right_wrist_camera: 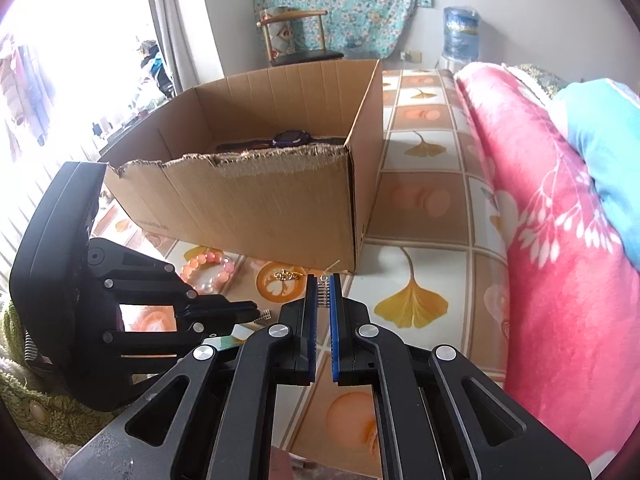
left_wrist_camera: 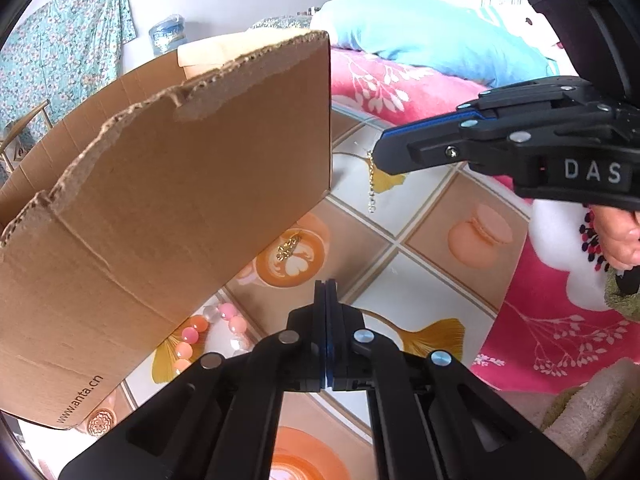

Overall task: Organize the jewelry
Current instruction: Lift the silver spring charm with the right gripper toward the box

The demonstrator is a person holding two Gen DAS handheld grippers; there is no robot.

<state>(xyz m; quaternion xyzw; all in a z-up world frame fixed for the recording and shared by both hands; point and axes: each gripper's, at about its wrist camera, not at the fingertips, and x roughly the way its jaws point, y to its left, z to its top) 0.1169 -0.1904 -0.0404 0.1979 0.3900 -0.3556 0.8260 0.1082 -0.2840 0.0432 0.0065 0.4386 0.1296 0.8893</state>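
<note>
While both grippers' fingers [right_wrist_camera: 322,294] clench the chain [left_wrist_camera: 372,184] beside the box [right_wrist_camera: 260,200], lift level, keeping it taut over the rim.

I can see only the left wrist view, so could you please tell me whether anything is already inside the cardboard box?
Observer: Yes, a dark purple watch lies on the floor of the cardboard box, near its far wall.
Operator: Thank you. Where exactly does the right hand-held gripper hold the chain?
Observer: The chain sits between the fingers of the right hand-held gripper, close to their tips.
Operator: Is the bead bracelet a whole loop? The box hides part of it for me.
Observer: Yes, the bead bracelet is a closed ring, lying flat in front of the box.
</note>
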